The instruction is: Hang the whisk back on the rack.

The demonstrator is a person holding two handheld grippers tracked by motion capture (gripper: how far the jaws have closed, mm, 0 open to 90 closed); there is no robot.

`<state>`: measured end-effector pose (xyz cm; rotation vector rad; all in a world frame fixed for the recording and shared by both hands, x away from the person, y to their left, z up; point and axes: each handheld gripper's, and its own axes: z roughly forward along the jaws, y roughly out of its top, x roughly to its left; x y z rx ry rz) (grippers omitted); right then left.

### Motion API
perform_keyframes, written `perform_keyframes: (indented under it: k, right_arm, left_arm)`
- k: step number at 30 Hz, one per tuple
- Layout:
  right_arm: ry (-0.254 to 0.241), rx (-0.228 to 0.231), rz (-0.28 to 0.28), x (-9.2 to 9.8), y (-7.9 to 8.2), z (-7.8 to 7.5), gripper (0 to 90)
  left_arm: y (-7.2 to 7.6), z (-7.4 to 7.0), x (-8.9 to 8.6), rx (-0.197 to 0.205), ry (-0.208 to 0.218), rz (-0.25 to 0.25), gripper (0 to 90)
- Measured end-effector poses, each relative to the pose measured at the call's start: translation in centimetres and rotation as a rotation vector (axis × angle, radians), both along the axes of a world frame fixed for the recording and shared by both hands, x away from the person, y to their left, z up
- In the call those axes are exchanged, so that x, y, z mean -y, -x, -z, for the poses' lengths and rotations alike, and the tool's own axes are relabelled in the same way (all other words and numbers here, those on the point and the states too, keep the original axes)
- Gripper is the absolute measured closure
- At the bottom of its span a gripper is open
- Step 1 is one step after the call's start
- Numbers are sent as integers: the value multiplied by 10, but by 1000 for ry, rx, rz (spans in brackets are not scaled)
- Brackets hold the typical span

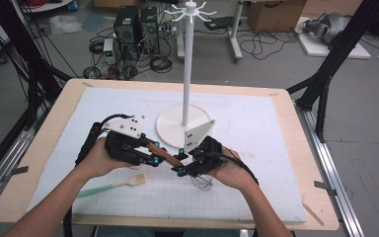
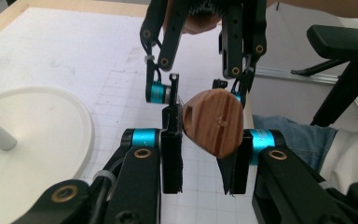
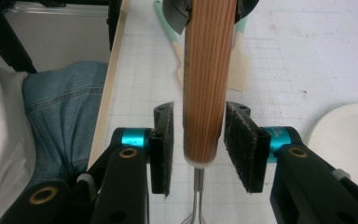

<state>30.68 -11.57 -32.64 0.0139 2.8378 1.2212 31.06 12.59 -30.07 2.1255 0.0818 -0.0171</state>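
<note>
In the high view, the left gripper point(image 1: 154, 159) and the right gripper point(image 1: 181, 167) meet just in front of the white stand point(image 1: 185, 123), with the whisk's wooden handle point(image 1: 164, 154) bridging them and its wire loops point(image 1: 202, 181) hanging below the right hand. A green spatula point(image 1: 112, 185) lies on the mat on the near side of the stand, by the left forearm. In the left gripper view, the left gripper point(image 2: 208, 161) clamps the rounded end of the wooden handle point(image 2: 213, 122) between both pads. In the right gripper view, the right gripper point(image 3: 196, 148) stands slightly open around the striped wooden handle point(image 3: 205, 88); gaps show on both sides, so neither pad presses it.
</note>
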Motion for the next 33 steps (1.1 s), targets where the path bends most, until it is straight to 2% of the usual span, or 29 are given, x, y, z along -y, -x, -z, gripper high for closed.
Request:
perform_keyframes:
  k: [3, 6, 10, 16, 19, 25, 33]
  right_arm:
    - [3, 17, 1, -1, 0, 1, 715]
    - [2, 5, 6, 1, -2, 0, 727]
    - [-5, 13, 29, 4, -3, -1, 728]
    - [-22, 7, 35, 4, -3, -2, 729]
    - [-56, -5, 51, 8, -5, -5, 728]
    - [-135, -21, 101, 19, -10, -12, 728]
    - [-203, -37, 143, 28, -17, -21, 728]
  left_arm:
    - [-1, 0, 1, 3, 6, -2, 727]
    - [0, -1, 2, 13, 13, -15, 724]
    - [0, -2, -1, 14, 29, -28, 688]
    - [-1, -3, -7, 20, 41, -67, 584]
    - [-1, -2, -13, 15, 58, -95, 555]
    - [2, 5, -25, 27, 61, -173, 464]
    - [8, 18, -40, 46, 86, -278, 373]
